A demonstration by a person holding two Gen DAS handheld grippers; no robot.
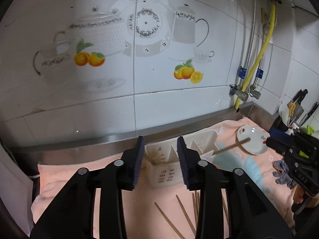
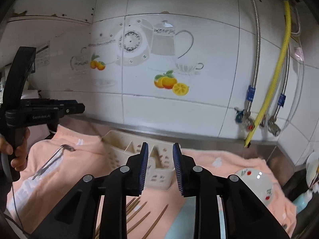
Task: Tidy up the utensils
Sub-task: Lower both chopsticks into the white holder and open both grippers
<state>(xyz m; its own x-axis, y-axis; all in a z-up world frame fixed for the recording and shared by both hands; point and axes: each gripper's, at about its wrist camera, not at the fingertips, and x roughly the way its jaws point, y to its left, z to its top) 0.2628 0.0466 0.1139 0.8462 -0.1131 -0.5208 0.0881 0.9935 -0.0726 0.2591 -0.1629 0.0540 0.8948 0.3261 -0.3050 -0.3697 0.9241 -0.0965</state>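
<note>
left tongs (image 1: 160, 139): parted, empty | right tongs (image 2: 160, 145): parted, empty | chopsticks (image 1: 184, 215): ends hidden behind tongs | holder (image 1: 169, 159): blurred

It was a home kitchen, pretty lived-in: white wall tiles (image 1: 179, 103) printed with teapots and oranges, a steel counter edge (image 1: 119, 137), a yellow gas hose (image 2: 279, 69) beside braided water lines, and knives (image 1: 301, 97) racked in the corner.
</note>
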